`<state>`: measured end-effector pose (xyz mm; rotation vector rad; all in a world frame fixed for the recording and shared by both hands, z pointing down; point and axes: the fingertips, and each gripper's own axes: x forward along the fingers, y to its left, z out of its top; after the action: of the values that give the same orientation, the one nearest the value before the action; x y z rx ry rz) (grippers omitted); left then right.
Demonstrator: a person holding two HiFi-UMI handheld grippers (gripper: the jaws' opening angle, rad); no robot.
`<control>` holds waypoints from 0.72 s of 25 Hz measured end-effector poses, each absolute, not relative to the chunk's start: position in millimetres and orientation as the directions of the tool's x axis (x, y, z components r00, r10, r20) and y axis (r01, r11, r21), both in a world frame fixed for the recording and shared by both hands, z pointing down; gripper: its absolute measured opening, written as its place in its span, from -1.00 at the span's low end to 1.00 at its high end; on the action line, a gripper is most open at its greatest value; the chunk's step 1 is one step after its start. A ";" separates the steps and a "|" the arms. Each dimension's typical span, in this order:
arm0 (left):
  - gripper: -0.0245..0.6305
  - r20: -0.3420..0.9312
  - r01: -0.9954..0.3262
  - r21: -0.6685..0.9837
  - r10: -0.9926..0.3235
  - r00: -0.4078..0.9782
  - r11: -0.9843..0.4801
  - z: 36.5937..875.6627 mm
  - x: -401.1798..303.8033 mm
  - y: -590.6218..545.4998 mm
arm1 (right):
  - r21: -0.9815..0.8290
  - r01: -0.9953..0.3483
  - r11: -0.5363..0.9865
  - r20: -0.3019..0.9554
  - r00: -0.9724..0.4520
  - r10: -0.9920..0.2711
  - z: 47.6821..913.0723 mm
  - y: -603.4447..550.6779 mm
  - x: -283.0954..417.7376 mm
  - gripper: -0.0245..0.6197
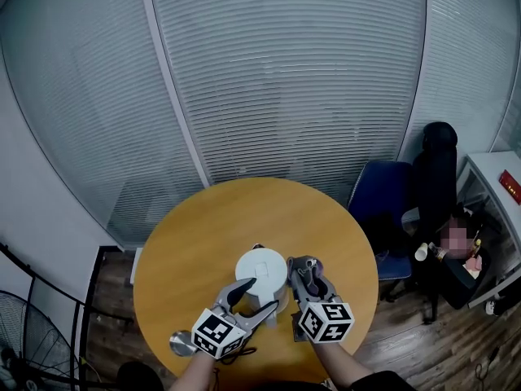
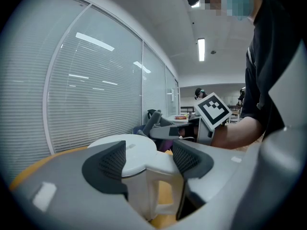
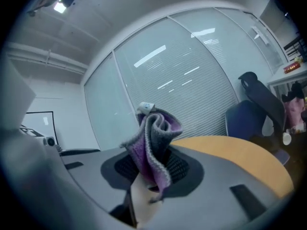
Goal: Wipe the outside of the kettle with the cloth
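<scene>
Kettle (image 1: 260, 271), white, upright, long axis vertical, on the round bench (image 1: 244, 210) toward its near edge. Handle clamped between the fingers of the left gripper (image 2: 148, 159), by the look of it to steady the body. Cloth (image 3: 153, 143), purple-grey, bunched and pinched in the closed fingers of the right gripper (image 1: 308, 271), just beside the kettle's right wall; contact not discernible. Wall to be wiped: directly left of the cloth. Count: one kettle, one cloth, two grippers.

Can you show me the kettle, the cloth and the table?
kettle (image 1: 260, 269), head view, its white lid.
cloth (image 3: 154, 145), right gripper view, its bunched middle.
table (image 1: 244, 210), head view, bare top.
</scene>
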<state>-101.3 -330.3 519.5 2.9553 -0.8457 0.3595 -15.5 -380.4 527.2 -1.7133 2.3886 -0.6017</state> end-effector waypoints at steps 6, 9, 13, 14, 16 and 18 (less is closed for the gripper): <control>-0.03 0.226 -0.529 -0.017 -0.519 0.824 -0.848 519.2 -103.1 -331.5 | -0.448 -0.866 0.222 0.225 -0.350 -0.909 586.2 -385.9 -19.0 -0.58; -0.03 0.225 -0.531 -0.015 -0.520 0.824 -0.847 520.1 -101.8 -331.4 | -0.478 -0.861 0.174 0.306 -0.349 -0.886 630.9 -386.9 -16.4 -0.58; -0.03 0.219 -0.537 -0.016 -0.527 0.821 -0.844 519.3 -103.1 -329.5 | -0.495 -0.864 0.095 0.439 -0.343 -0.830 692.2 -379.8 -18.0 -0.58; -0.03 0.216 -0.539 -0.017 -0.530 0.820 -0.842 518.8 -103.8 -329.9 | -0.499 -0.863 0.081 0.463 -0.344 -0.817 703.7 -378.0 -19.0 -0.58; -0.03 0.211 -0.545 -0.016 -0.536 0.818 -0.838 517.8 -105.3 -331.3 | -0.505 -0.860 0.077 0.477 -0.353 -0.805 714.9 -376.3 -20.9 -0.58; -0.04 0.207 -0.550 -0.014 -0.541 0.815 -0.835 517.4 -106.2 -332.7 | -0.509 -0.856 0.089 0.479 -0.368 -0.797 714.6 -376.6 -20.7 -0.58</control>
<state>-106.2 -332.7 517.4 2.9490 -0.8872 0.3148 -20.7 -376.6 714.6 -1.8076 2.3754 -1.2099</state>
